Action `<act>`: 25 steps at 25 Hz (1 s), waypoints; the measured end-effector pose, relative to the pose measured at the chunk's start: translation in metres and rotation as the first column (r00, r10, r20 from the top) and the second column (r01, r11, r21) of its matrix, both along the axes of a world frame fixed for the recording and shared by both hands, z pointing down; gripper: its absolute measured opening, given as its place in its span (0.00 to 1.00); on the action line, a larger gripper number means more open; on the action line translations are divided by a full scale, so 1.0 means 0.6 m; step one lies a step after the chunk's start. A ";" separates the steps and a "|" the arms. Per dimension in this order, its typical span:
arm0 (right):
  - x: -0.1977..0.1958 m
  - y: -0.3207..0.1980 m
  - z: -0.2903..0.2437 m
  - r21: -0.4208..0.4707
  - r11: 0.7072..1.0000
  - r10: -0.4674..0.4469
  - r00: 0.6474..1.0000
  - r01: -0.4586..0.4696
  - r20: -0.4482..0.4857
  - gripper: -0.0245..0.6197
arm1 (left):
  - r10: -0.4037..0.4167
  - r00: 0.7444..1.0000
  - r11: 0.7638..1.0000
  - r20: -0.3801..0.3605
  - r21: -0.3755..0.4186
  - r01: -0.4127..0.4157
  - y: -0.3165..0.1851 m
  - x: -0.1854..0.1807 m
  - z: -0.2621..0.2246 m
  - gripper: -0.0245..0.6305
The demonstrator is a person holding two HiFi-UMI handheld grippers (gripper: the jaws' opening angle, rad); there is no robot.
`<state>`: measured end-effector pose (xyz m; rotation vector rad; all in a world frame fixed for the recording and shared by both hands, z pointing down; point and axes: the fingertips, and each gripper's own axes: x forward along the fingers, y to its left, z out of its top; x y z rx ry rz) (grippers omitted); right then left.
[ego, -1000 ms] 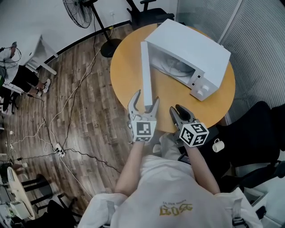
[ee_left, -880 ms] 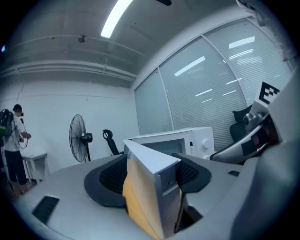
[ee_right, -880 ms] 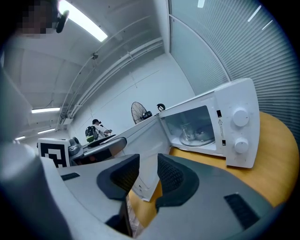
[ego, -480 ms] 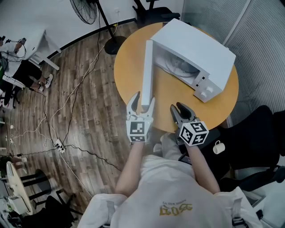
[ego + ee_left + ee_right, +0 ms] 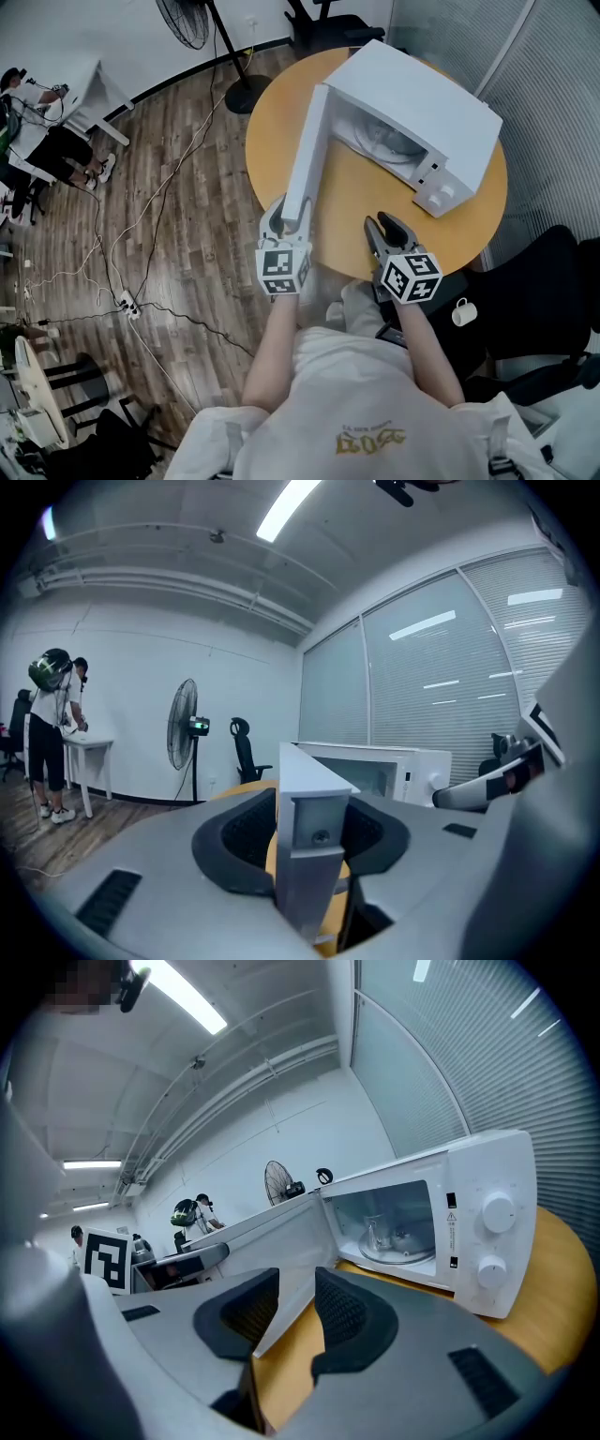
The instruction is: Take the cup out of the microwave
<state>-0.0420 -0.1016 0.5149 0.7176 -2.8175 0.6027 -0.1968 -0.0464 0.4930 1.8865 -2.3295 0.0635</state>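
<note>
Inside microwave (image 5: 422,94), cup (image 5: 380,1232) well beyond open-jawed right gripper (image 5: 295,1279); left gripper (image 5: 311,801), just closing, tight on door (image 5: 307,150)

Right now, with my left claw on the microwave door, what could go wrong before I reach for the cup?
1. The left claw, whose jaws have just been closing on the free edge of the door, could drag the microwave across the table if it pulls further.
2. The cup looks like clear glass, deep on the turntable; the open right claw may tip it.
3. Released, the door might swing back into the reach.
</note>
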 end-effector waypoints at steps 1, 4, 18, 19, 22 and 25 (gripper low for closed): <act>-0.003 0.001 0.001 0.004 1.000 -0.002 1.000 0.002 -0.005 0.24 | -0.004 1.000 1.000 0.004 -0.005 0.004 0.001 -0.007 0.001 0.30; -0.012 0.001 0.000 0.017 1.000 -0.006 1.000 0.006 -0.017 0.24 | -0.023 1.000 0.999 0.008 -0.026 0.023 0.001 -0.029 0.009 0.30; -0.034 -0.037 -0.012 0.062 0.998 0.021 0.997 -0.016 -0.075 0.24 | -0.003 1.000 1.000 0.008 -0.024 0.003 0.017 -0.092 0.010 0.31; -0.034 -0.043 -0.012 0.060 0.998 0.025 0.997 -0.021 -0.077 0.24 | 0.002 1.000 1.000 0.009 -0.023 -0.002 0.018 -0.095 0.010 0.31; -0.035 -0.063 -0.009 0.049 0.998 0.040 0.996 -0.036 -0.077 0.24 | 0.014 1.000 1.000 0.011 -0.024 -0.013 0.019 -0.103 0.009 0.31; -0.044 -0.080 -0.007 0.040 0.999 0.038 0.997 -0.035 -0.070 0.24 | 0.022 1.000 0.999 0.011 -0.025 -0.021 0.020 -0.107 0.009 0.31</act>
